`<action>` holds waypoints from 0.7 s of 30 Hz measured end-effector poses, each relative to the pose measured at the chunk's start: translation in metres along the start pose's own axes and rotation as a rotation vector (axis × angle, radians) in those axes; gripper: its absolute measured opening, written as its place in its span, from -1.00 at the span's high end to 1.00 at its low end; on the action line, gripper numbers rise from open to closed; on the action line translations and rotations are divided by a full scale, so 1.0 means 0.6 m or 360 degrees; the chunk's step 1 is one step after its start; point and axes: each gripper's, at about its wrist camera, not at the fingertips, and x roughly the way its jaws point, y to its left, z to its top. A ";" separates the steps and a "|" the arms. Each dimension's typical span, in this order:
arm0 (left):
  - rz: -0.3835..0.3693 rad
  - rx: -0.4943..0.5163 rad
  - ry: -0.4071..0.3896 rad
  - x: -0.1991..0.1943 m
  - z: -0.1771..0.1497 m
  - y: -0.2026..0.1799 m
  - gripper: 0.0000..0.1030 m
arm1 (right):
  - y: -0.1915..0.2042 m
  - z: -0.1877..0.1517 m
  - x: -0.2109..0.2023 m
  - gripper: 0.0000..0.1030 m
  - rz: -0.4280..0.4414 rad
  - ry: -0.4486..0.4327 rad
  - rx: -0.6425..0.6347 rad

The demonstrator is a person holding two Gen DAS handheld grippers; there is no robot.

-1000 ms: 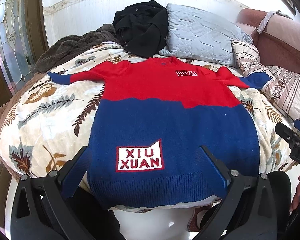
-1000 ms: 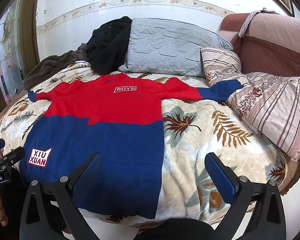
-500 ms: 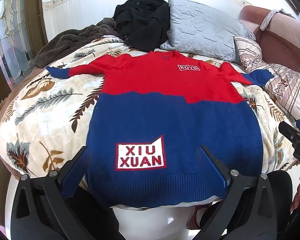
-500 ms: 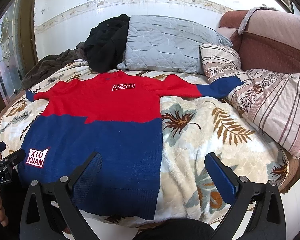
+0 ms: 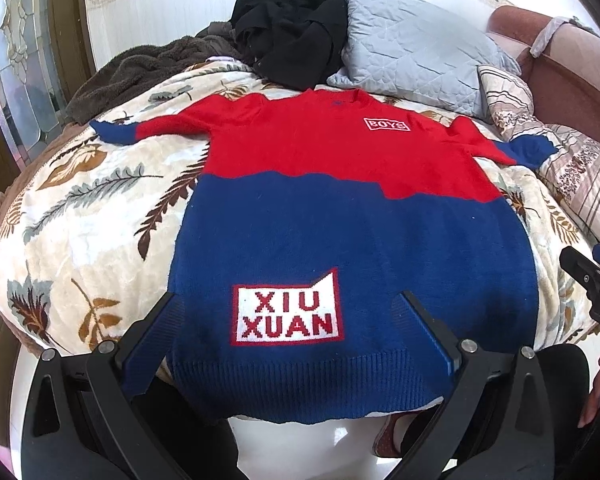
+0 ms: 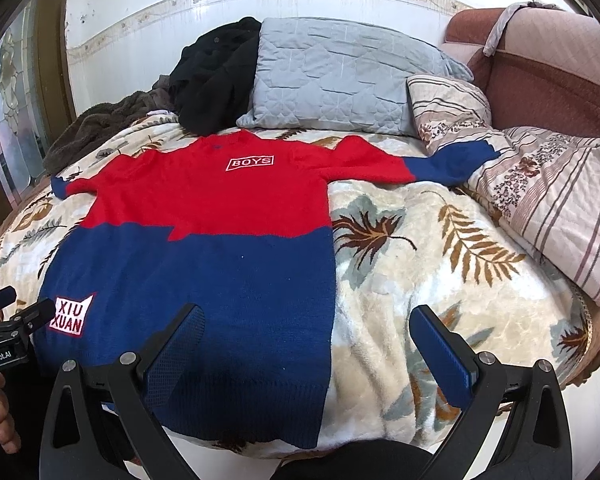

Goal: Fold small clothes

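Left gripper (image 5: 290,322): jaws spread wide, holding nothing, poised over the ribbed hem at the bottom centre of the left wrist view. Right gripper (image 6: 306,334): jaws equally wide and empty, straddling the garment's right side edge at lower centre of the right wrist view.

One sweater (image 5: 352,220), red above and blue below, lies flat and face up on the bed (image 6: 420,272), filling mid-frame, both sleeves spread out sideways. No fold made yet.

Judgement: each gripper should pinch both knit layers at one hem corner, and the two should lift evenly, otherwise the soft knit will skew.

Count, upper frame: one grey pillow (image 6: 340,80), one striped quilt (image 6: 560,200), one black garment heap (image 5: 288,28), one brown blanket (image 5: 140,72).
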 end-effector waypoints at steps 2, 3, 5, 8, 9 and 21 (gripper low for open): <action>0.0002 -0.0007 0.0014 0.005 0.001 0.001 -1.00 | 0.001 0.001 0.005 -0.99 0.0003 0.0009 0.0000; 0.0004 -0.0010 0.0018 0.008 0.002 0.002 -1.00 | 0.001 0.003 0.008 -0.99 0.0004 0.0015 -0.0001; 0.0005 -0.0014 0.0028 0.013 0.004 0.003 -1.00 | 0.001 0.005 0.013 -0.99 0.0007 0.0019 -0.0002; 0.0014 -0.0009 0.0043 0.019 0.007 0.003 -1.00 | -0.002 0.009 0.019 -0.99 0.0029 0.0026 0.0006; 0.0019 -0.0003 0.0051 0.020 0.010 0.004 -1.00 | -0.006 0.011 0.020 -0.99 0.0040 0.0032 0.0021; 0.0206 -0.0102 0.0425 0.092 0.046 0.126 -1.00 | -0.051 -0.007 0.119 -0.74 0.0159 0.0380 0.0234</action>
